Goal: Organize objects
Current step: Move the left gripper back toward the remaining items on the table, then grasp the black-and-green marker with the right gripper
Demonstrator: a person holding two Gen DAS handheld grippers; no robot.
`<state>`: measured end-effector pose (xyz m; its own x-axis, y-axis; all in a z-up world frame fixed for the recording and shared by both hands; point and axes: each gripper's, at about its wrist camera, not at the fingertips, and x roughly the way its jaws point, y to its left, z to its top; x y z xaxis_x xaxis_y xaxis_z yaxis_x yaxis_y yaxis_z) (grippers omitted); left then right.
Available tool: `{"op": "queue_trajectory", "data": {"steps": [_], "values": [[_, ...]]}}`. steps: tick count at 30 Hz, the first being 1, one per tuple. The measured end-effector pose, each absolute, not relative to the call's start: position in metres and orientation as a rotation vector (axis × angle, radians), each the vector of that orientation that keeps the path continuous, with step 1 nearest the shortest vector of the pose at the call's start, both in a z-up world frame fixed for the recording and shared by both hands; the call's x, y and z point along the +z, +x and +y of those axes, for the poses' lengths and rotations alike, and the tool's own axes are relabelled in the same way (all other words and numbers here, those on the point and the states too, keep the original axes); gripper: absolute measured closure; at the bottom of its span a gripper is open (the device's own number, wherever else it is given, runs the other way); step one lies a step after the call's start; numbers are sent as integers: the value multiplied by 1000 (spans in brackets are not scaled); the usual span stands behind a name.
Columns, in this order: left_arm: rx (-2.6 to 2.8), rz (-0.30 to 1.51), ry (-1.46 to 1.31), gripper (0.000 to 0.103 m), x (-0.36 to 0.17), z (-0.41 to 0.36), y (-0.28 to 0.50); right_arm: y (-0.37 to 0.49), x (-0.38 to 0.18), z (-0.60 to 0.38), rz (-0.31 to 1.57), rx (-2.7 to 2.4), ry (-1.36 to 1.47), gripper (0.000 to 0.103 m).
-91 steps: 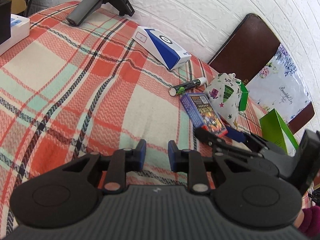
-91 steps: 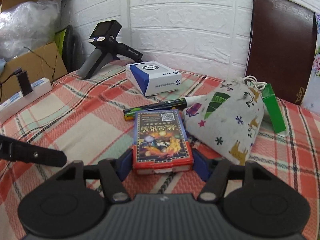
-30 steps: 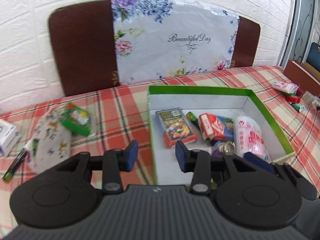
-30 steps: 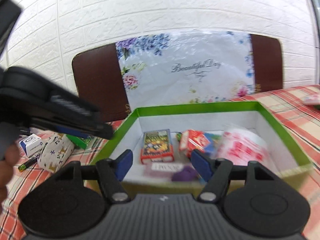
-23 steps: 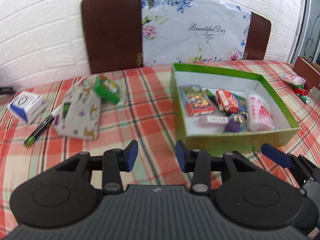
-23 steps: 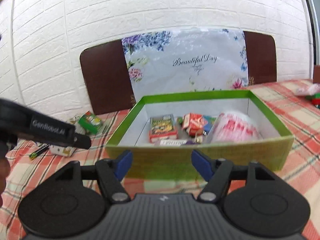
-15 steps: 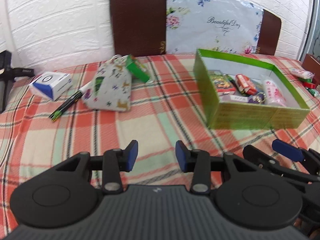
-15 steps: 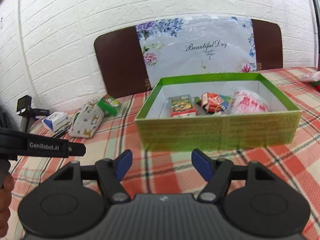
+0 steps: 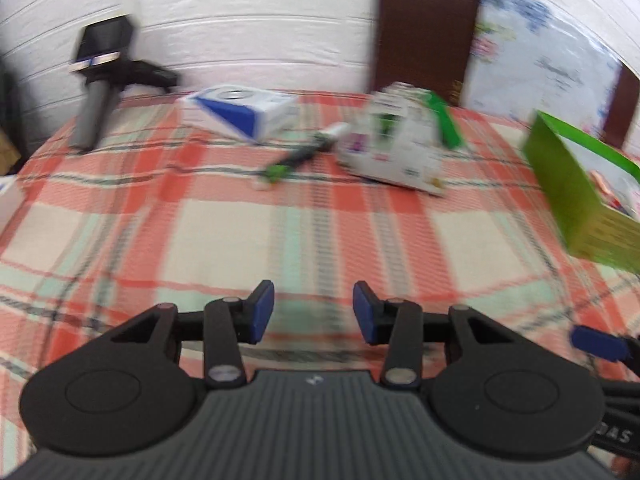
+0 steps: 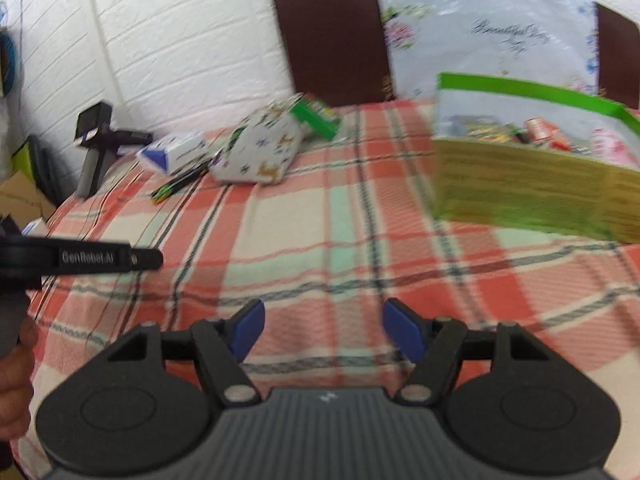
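Plaid cloth (image 10: 304,240); green box (image 10: 520,196) holds small packets, card pack.

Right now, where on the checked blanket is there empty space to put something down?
The widest bare patch of blanket lies in front of both sets of open jaws, between the green box and the printed pouch. It's crowded at the back by the wall: pouch, pen and blue-white box bunch together.

"GenRobot.AI" on left hand-held gripper (image 10: 80,258)
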<state>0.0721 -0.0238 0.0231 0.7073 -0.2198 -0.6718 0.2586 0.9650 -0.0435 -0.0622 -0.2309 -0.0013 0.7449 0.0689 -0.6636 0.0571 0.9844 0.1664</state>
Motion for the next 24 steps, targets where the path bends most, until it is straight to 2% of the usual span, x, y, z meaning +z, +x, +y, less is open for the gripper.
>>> {"op": "queue_trajectory", "data": {"steps": [3, 8, 11, 19, 22, 24], "values": [[-191, 705, 13, 55, 13, 20, 89, -44, 2, -204, 721, 74, 113, 30], [-128, 573, 35, 51, 0, 55, 91, 8, 16, -171, 688, 183, 168, 45], [-154, 527, -38, 51, -2, 65, 89, 52, 19, -153, 666, 205, 196, 49], [-171, 521, -75, 45, -5, 65, 95, 145, -2, -131, 696, 131, 341, 48], [-174, 520, -92, 45, -6, 67, 94, 149, -10, -125, 674, 97, 272, 67], [-176, 522, -103, 45, -6, 68, 96, 143, -12, -124, 658, 108, 224, 74]]}}
